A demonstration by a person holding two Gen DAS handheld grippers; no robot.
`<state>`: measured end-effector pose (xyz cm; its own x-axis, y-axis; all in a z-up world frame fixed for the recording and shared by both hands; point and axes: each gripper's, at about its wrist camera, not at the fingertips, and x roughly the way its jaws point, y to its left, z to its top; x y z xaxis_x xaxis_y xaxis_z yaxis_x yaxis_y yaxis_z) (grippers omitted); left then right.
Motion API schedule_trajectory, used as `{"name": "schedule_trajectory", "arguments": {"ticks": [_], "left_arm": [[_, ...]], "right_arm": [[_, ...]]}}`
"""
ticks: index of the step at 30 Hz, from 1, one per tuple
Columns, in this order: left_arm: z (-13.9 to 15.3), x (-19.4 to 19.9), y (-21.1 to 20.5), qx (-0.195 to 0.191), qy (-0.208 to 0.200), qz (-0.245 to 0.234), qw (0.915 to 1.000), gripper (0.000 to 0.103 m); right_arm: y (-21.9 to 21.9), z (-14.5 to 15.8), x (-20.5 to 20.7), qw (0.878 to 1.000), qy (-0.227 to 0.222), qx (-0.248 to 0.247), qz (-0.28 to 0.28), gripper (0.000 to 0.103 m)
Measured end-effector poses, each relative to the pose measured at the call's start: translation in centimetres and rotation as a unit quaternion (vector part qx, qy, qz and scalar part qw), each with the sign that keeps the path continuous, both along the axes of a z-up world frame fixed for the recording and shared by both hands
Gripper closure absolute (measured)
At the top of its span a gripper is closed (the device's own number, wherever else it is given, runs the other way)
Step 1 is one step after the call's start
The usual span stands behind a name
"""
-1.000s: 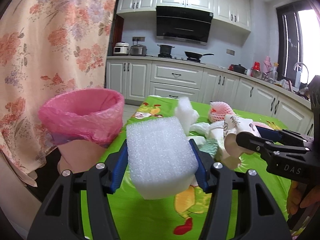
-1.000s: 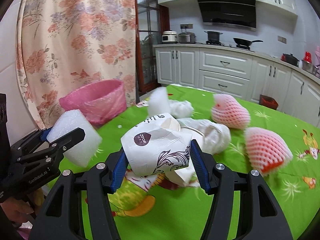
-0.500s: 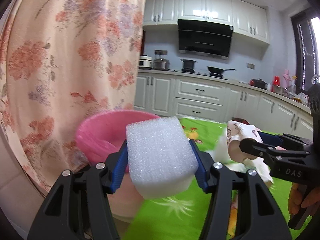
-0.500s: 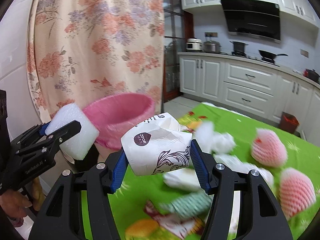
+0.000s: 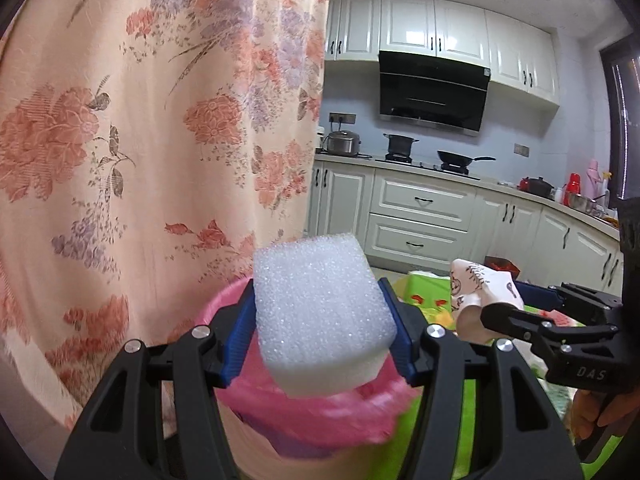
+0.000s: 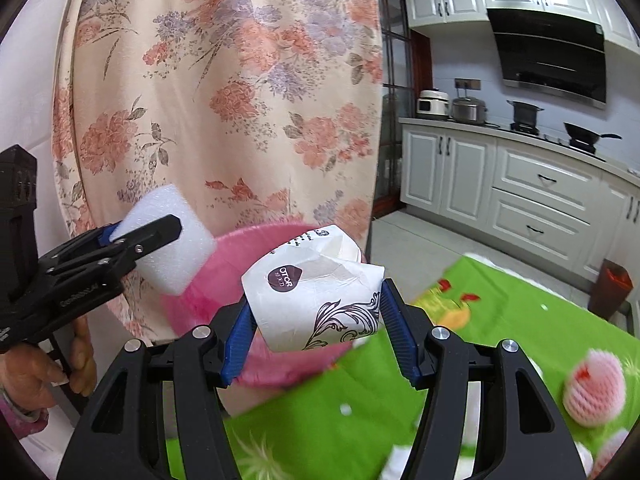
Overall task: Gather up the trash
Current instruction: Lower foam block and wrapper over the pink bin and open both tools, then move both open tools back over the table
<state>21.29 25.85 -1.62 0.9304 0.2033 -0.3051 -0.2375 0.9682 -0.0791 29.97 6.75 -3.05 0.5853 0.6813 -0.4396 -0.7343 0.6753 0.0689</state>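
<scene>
My left gripper (image 5: 320, 332) is shut on a white foam block (image 5: 322, 316) and holds it right over the pink-lined bin (image 5: 320, 420). From the right wrist view the left gripper (image 6: 156, 242) and its foam block (image 6: 176, 256) hang at the bin's left rim. My right gripper (image 6: 316, 320) is shut on a crushed white paper cup (image 6: 316, 300) with dark print, held in front of the pink bin (image 6: 240, 248). The right gripper (image 5: 500, 312) and the cup (image 5: 480, 284) show at the right of the left wrist view.
A floral curtain (image 5: 140, 140) hangs close behind the bin. The green tablecloth (image 6: 460, 352) holds pink foam fruit nets (image 6: 594, 390) at the right. White kitchen cabinets (image 6: 540, 200) and a stove line the far wall.
Both grippers have swung left from over the table to the pink bin, each still holding its item. The bin now fills the lower middle of both views.
</scene>
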Motion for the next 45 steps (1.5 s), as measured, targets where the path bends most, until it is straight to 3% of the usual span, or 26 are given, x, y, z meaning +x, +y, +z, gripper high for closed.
{"name": "schedule_trajectory", "arguments": {"ticks": [8,13,15,16,20,29,34,45], "left_arm": [[-0.4,4.2,4.2,-0.016,0.014,0.005,0.9998,0.047],[-0.9,5.7,5.5,-0.007,0.023,0.008,0.9997,0.045],[-1.2,6.0,5.7,-0.003,0.028,0.011,0.9995,0.041],[-1.4,6.1,5.8,-0.002,0.032,0.012,0.9994,0.035],[-1.9,5.6,6.2,-0.003,0.034,0.024,0.9991,0.027],[-2.0,1.0,3.2,-0.001,0.033,0.048,0.9983,0.005],[-2.9,-1.4,-0.6,0.012,0.047,0.041,0.998,0.005],[-5.4,-4.5,-9.5,-0.004,0.082,-0.033,0.9961,0.005]], "right_arm": [[4.2,-0.3,2.9,1.0,0.004,-0.003,0.023,0.046],[5.7,-1.0,4.1,1.0,0.006,-0.01,0.029,0.045],[6.0,-1.3,4.5,0.999,0.009,-0.009,0.034,0.041],[6.1,-1.5,4.8,0.999,0.009,-0.011,0.034,0.03],[5.5,-1.6,5.0,1.0,0.012,-0.008,0.02,0.027],[0.3,-1.0,2.0,1.0,0.014,0.0,-0.02,0.027],[-3.4,-1.2,-0.5,0.999,0.024,0.004,-0.044,0.027],[-13.4,-3.2,-4.4,0.99,0.05,-0.004,-0.133,0.025]]}}
